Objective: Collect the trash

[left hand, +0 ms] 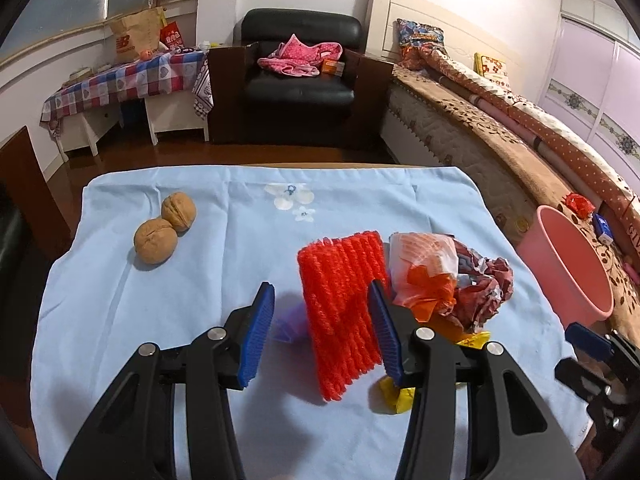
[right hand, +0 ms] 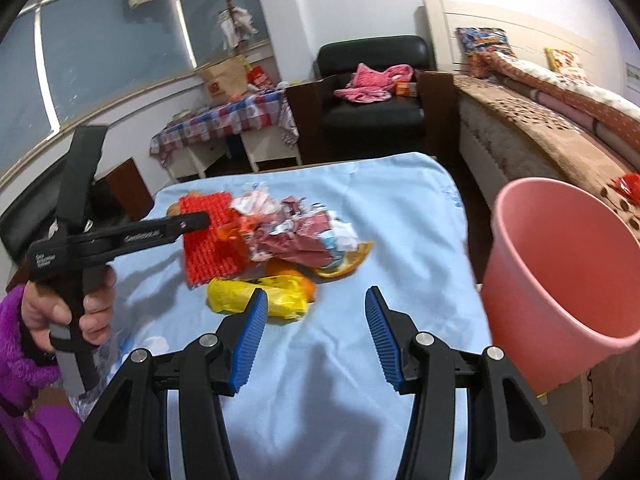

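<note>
A red foam net sleeve (left hand: 344, 308) lies on the light blue cloth (left hand: 200, 272), between the open fingers of my left gripper (left hand: 322, 320). Beside it on the right sit a clear bag with orange scraps (left hand: 424, 268), crumpled dark red wrappers (left hand: 480, 292) and a yellow wrapper (left hand: 396, 396). In the right wrist view the same pile shows: red net (right hand: 208, 248), crumpled wrappers (right hand: 304, 236), yellow wrapper (right hand: 256, 296), orange peel (right hand: 348, 264). My right gripper (right hand: 316, 312) is open and empty, just short of the yellow wrapper. A pink bin (right hand: 560, 264) stands to its right.
Two walnuts (left hand: 164, 228) lie on the cloth at the far left. The pink bin (left hand: 564, 264) stands off the table's right edge beside the bed (left hand: 500, 120). A black armchair (left hand: 300, 76) and a checked table (left hand: 120, 84) stand behind.
</note>
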Tool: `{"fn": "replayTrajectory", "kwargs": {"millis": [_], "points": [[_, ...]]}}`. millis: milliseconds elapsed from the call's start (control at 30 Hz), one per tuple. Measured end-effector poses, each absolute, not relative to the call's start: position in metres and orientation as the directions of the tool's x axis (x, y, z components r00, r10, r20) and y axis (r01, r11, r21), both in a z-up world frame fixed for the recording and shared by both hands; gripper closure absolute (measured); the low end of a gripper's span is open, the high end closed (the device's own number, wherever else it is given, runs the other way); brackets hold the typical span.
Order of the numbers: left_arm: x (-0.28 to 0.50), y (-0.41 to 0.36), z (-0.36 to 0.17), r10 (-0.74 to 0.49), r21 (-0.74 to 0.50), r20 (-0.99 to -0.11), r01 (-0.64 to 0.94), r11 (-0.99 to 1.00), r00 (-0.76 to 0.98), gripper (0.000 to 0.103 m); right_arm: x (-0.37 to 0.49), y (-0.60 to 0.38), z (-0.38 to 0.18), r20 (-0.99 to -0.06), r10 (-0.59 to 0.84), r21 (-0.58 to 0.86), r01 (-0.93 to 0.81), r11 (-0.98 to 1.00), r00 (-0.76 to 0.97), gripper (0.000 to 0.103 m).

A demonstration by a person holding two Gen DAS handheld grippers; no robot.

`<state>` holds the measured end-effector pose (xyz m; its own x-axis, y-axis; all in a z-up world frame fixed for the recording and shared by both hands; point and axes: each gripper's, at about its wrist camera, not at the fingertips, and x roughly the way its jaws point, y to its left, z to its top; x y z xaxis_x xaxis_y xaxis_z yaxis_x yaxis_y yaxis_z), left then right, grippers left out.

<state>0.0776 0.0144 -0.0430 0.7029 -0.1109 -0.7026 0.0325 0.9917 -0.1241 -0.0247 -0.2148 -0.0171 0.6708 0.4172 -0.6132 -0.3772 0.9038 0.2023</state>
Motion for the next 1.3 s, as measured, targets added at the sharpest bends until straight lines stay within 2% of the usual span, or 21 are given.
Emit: {"fn": "replayTrajectory", "kwargs": {"millis": [167, 200, 633, 967, 1133, 1300], "points": [[0.075, 0.018, -0.042, -0.13, -0.135, -0.694, 0.049, 0.99, 0.708, 0.088, -0.021, -0.202, -0.021, -0.632, 0.435, 0.189, -0.417, 0.889, 0.642, 0.053], [0.074, 0.019, -0.041, -0.134, -0.14, -0.691, 0.051, 0.989, 0.71, 0.09, -0.02, -0.2, -0.022, -0.636, 0.436, 0.186, -0.422, 0.887, 0.637, 0.053], [0.057, 0.035, -0.02, -0.178, -0.203, -0.638, 0.058, 0.977, 0.749, 0.092, -0.017, -0.184, -0.031, -0.671, 0.444, 0.156, -0.472, 0.868, 0.594, 0.053], [0.049, 0.046, -0.013, -0.186, -0.228, -0.624, 0.051, 0.972, 0.759, 0.092, -0.012, -0.188, -0.03, -0.661, 0.422, 0.152, -0.44, 0.885, 0.62, 0.053], [0.047, 0.049, -0.013, -0.193, -0.239, -0.627, 0.049, 0.97, 0.755, 0.092, -0.005, -0.193, -0.028, -0.667, 0.442, 0.212, -0.416, 0.884, 0.6, 0.053], [0.047, 0.049, -0.015, -0.2, -0.247, -0.636, 0.049, 0.968, 0.745, 0.092, -0.005, -0.166, -0.017, -0.679, 0.468, 0.134, -0.532, 0.836, 0.565, 0.053]]}}
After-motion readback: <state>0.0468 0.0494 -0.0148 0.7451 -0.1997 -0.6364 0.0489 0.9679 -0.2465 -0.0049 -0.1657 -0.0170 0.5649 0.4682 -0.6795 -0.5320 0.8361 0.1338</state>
